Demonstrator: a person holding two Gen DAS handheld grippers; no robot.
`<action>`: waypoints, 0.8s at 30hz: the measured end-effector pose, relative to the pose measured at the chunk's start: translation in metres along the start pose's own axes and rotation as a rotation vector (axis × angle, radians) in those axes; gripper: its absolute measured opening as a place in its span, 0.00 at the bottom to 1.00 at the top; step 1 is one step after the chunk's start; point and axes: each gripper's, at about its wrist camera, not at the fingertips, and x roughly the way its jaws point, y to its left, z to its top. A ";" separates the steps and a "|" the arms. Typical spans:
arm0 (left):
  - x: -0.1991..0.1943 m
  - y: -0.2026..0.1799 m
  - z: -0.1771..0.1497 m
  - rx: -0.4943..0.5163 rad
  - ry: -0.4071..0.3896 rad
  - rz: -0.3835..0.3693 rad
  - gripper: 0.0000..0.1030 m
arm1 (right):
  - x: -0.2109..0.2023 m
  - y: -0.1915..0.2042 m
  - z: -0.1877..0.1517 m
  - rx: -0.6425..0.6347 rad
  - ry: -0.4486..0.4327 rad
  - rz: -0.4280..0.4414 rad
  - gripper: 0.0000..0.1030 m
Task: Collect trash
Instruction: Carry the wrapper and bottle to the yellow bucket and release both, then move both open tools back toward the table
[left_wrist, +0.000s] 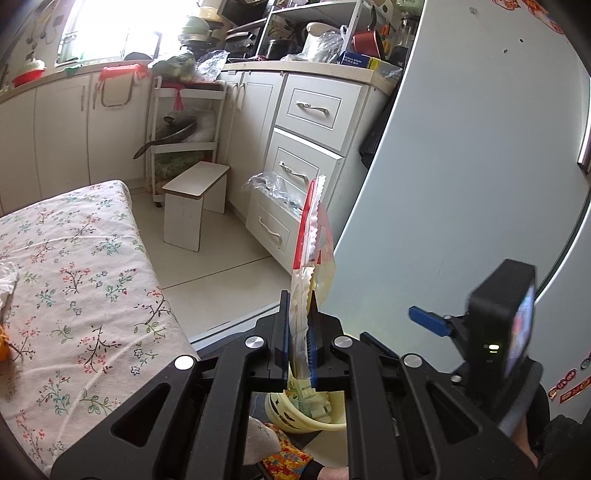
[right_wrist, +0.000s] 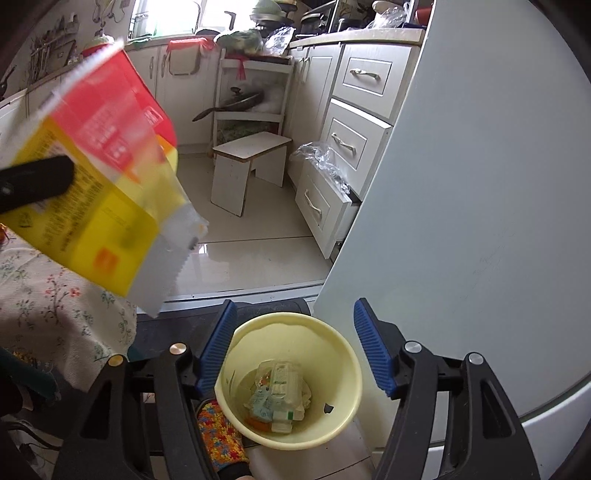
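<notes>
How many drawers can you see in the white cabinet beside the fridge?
3, stacked: top drawer and middle drawer, both shut, and bottom drawer, pulled out with clear plastic on its top edge. Others may be hidden behind the fridge.

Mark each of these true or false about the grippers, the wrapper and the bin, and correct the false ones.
1. The left gripper is shut on the wrapper. True.
2. The right gripper holds a carton. False: its jaws stand open and empty, above the bin.
3. The bin is empty. False: cartons and wrappers already lie in it.
4. The wrapper is red and yellow. True.
5. The bottom drawer is closed. False: it stands pulled out, with clear plastic on top.
6. A white stool stands on the floor by the drawers. True.
</notes>
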 end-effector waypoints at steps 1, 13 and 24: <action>0.002 -0.001 0.000 -0.001 0.004 -0.002 0.07 | -0.004 -0.001 0.000 0.001 -0.002 0.000 0.65; 0.056 -0.022 -0.005 0.048 0.133 -0.069 0.07 | -0.037 -0.020 -0.018 -0.004 0.021 -0.033 0.75; 0.095 -0.051 -0.007 0.113 0.230 -0.083 0.48 | -0.045 -0.026 -0.021 0.014 0.009 -0.035 0.76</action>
